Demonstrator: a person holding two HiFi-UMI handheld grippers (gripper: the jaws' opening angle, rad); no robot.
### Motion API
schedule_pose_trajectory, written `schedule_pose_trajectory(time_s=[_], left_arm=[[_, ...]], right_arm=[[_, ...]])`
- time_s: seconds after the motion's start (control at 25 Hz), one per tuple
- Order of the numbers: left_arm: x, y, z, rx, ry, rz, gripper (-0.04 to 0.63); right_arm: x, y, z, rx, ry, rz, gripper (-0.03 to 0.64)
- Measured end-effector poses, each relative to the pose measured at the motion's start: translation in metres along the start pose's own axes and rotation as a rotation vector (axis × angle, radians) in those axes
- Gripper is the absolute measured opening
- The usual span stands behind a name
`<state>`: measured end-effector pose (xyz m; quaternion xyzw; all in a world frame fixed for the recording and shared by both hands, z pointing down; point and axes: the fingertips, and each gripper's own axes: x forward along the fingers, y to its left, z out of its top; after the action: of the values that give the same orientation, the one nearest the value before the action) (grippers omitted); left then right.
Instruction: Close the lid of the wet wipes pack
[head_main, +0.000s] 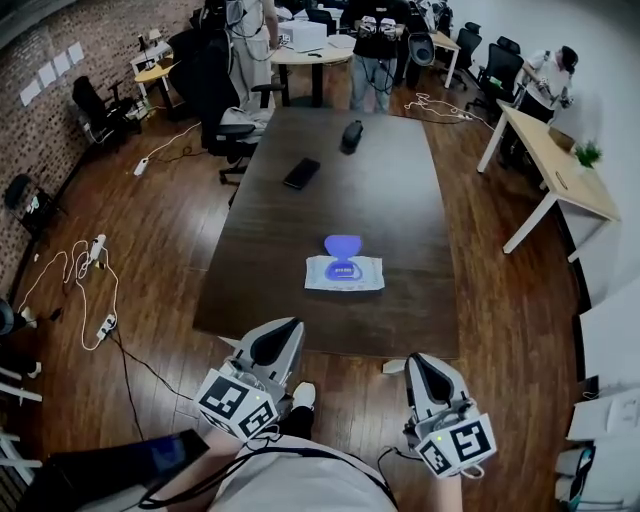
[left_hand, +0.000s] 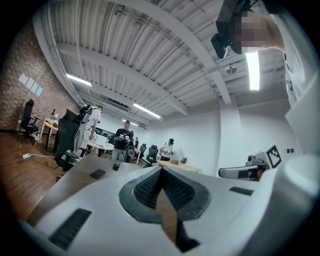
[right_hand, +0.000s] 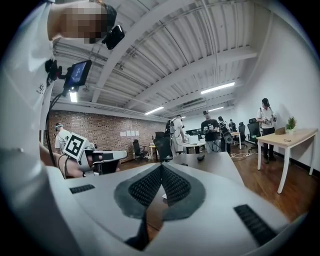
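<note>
Wet wipes pack (head_main: 344, 272) lies flat on the long dark desk (head_main: 400, 180), toward its near edge, blue lid (head_main: 343, 244) flipped open toward the far edge; its print is too small to read. Off the near edge, the left gripper (head_main: 288, 328) and right gripper (head_main: 414, 362) both have jaws together on nothing. Farther along the desk lie a black phone (head_main: 301, 173) and a small dark object (head_main: 352, 134).

Dark table (head_main: 400, 190), wet wipes pack (head_main: 344, 273) at 6 o'clock, purple lid (head_main: 343, 244) flipped open, black phone (head_main: 301, 173) around 11, some dark lump (head_main: 352, 134) at 12
</note>
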<state>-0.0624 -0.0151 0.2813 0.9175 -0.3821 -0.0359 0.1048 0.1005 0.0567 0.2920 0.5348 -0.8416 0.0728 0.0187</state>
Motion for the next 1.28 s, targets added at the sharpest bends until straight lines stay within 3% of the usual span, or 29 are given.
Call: schedule_pose_trajectory(time_s=[0.32,0.64,0.88,1.28], left_arm=[[0.062,0.082,0.012,-0.014,0.019,-0.052,0.000],[0.121,0.108,0.008,-0.021,0.049,-0.133,0.000],[0.146,0.116,-0.012,-0.045,0.103,-0.102,0.000],[0.185,0.129,-0.043,-0.078,0.109,0.019,0.000]], right_arm=[[0.097,-0.020,0.019,-0.019,0.003,-0.019,0.005],[0.142,-0.053,0.015,-0.002,0.036,-0.067,0.005],[0.166,-0.081,0.007,0.021,0.053,-0.021,0.005],[0.221,-0.126,-0.034,0.027,0.118,0.141,0.005]])
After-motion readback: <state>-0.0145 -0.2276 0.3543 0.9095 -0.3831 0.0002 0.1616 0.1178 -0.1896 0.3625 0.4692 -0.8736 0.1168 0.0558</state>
